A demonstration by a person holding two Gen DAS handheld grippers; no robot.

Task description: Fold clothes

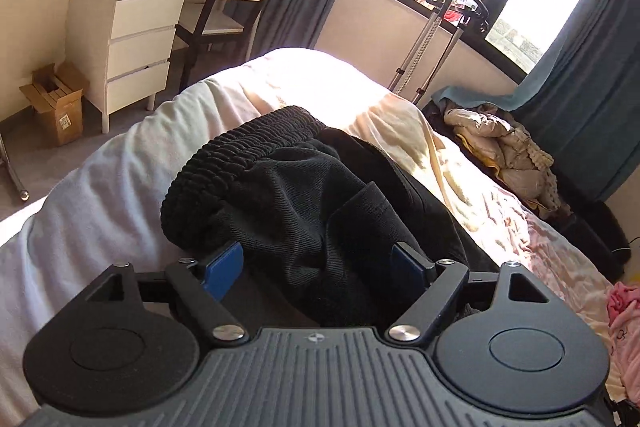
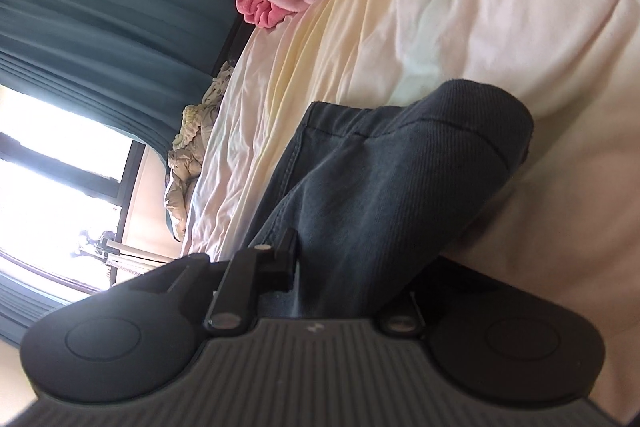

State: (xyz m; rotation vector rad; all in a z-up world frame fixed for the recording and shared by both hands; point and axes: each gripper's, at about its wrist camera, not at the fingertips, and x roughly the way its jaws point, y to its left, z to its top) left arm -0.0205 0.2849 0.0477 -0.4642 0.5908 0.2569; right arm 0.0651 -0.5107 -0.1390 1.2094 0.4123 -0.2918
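The left claw (image 1: 320, 259) stands wide open, its blue pads (image 1: 222, 269) apart on either side of a bunched fold of the black trousers (image 1: 288, 195), neither pressing it. The trousers lie heaped on the bed (image 1: 100, 195), ribbed waistband (image 1: 236, 151) at the far end. Before drawing away, it seems wise to lift clear so no pad drags the fold loose.

In the right wrist view the right claw (image 2: 340, 267) is rolled on its side, and the trousers (image 2: 380, 187) run between its jaws; cloth hides one jaw, so I cannot tell whether it grips. A leg doubles over on the bed (image 2: 500, 7). If it holds, lay that end flat along the fold before letting go.
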